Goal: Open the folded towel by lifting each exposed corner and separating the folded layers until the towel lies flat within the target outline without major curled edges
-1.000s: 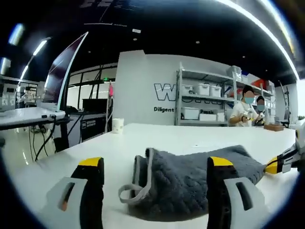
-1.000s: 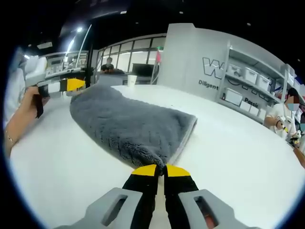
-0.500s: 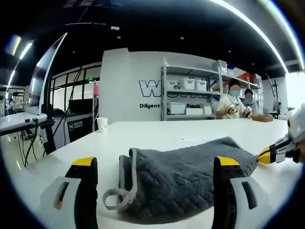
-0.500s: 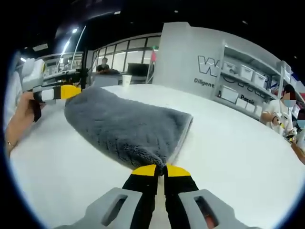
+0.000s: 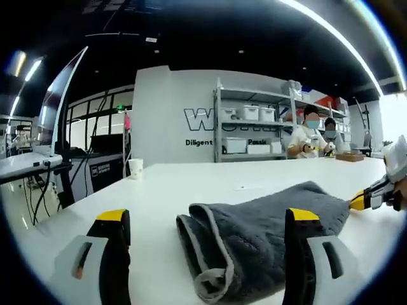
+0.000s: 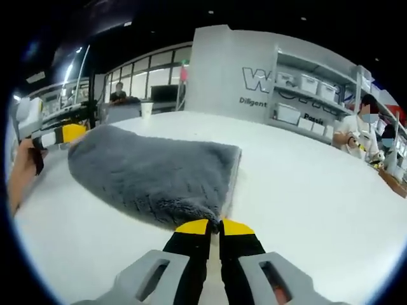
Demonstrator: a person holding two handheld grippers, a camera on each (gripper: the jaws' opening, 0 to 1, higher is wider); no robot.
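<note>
The grey towel [image 6: 152,181] lies on the white surface [image 6: 305,190], folded in layers, so the opening looks barely begun; the right gripper [image 6: 214,227] has its jaws clamped on the towel's near corner; the left gripper [image 5: 206,219] has its jaws wide apart at the other end, holding nothing; spreading flat remains.

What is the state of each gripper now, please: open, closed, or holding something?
Left gripper: open, fingers wide apart on either side of the grey towel, gripping nothing.
Right gripper: closed, fingers pinching a corner of the towel.
</note>
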